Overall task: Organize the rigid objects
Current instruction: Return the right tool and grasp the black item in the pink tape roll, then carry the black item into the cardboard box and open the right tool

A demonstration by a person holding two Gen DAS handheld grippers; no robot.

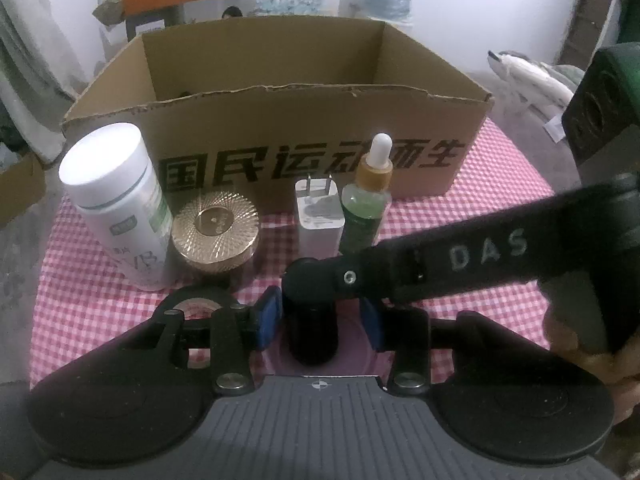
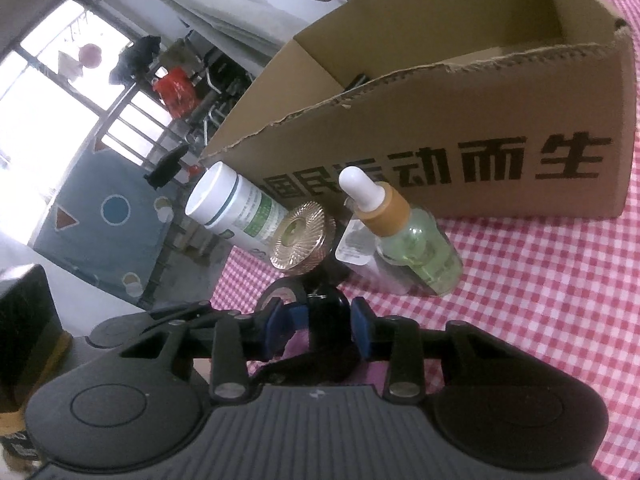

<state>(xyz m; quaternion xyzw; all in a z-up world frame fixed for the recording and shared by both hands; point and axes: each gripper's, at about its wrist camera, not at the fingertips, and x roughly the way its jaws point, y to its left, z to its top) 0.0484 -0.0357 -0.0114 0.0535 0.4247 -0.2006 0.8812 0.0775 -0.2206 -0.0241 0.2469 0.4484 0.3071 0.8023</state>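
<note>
Nearest, well in front of the cardboard box point(image 1: 280, 120), a black cylinder point(image 1: 313, 336) stands upright on a pink disc point(image 1: 352, 344), its long axis vertical. The left gripper point(image 1: 318, 318) slants down over it with a blue pad on each side. A gap shows at the right pad, so the jaws are apart and not pressing.

The left wrist view alone shows a finger point(image 1: 460, 256) of the right gripper point(image 2: 325, 318) reaching in from the right, its rounded tip over the cylinder's top. The right wrist view shows that gripper's pads close against a black object between them. Whether they press, I cannot tell.

A black tape roll point(image 1: 198, 305) lies left of the cylinder, nearer the box. Along the box's front wall stand a white bottle point(image 1: 116, 200), a gold jar point(image 1: 216, 232), a white charger point(image 1: 320, 216) with prongs up, and a green dropper bottle point(image 1: 368, 208), all upright on the checked cloth point(image 1: 480, 208).
</note>
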